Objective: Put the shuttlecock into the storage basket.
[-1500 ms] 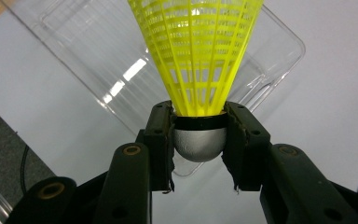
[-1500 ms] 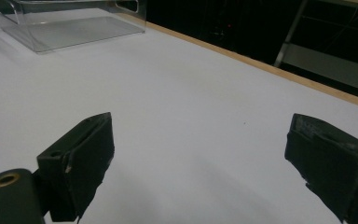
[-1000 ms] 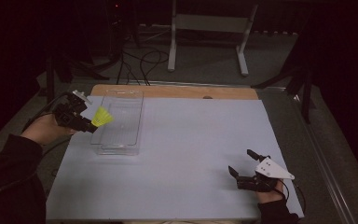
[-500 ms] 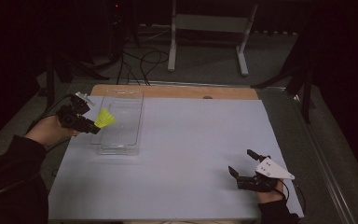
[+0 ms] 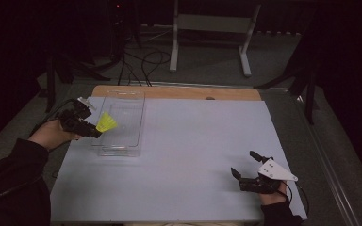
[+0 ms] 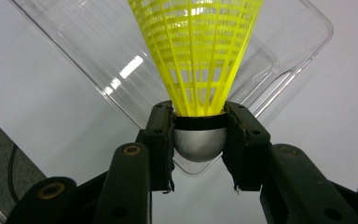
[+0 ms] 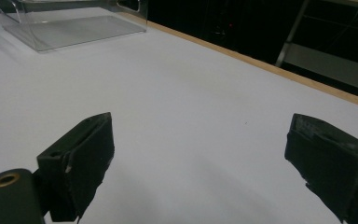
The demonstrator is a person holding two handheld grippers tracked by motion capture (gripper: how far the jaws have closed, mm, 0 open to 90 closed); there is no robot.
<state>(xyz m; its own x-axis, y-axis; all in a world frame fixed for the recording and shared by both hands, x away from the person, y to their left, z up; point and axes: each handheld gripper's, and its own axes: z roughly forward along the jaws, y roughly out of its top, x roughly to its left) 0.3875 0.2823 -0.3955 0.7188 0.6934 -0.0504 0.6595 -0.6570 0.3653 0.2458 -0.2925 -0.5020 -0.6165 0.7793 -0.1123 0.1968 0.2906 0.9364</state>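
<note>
The yellow shuttlecock (image 6: 196,56) is pinched by its silver-grey rounded base between the jaws of the left gripper (image 6: 199,140), its mesh skirt pointing away from the gripper; in the high view it hangs just above the left rim of the clear plastic tray (image 5: 122,123), which sits at the far left of the white worktop (image 5: 188,155). The step in hand looks to be setting it into the tray, and to do that well the gripper should carry it a little farther over the tray's floor, lower it so the skirt clears the rim, and only then part the jaws, since the light skirt would likely tip or roll it if dropped from height. The right gripper (image 5: 247,165) rests wide open and empty at the near right, well apart from the tray. Counted: one shuttlecock, one tray, two grippers.
</note>
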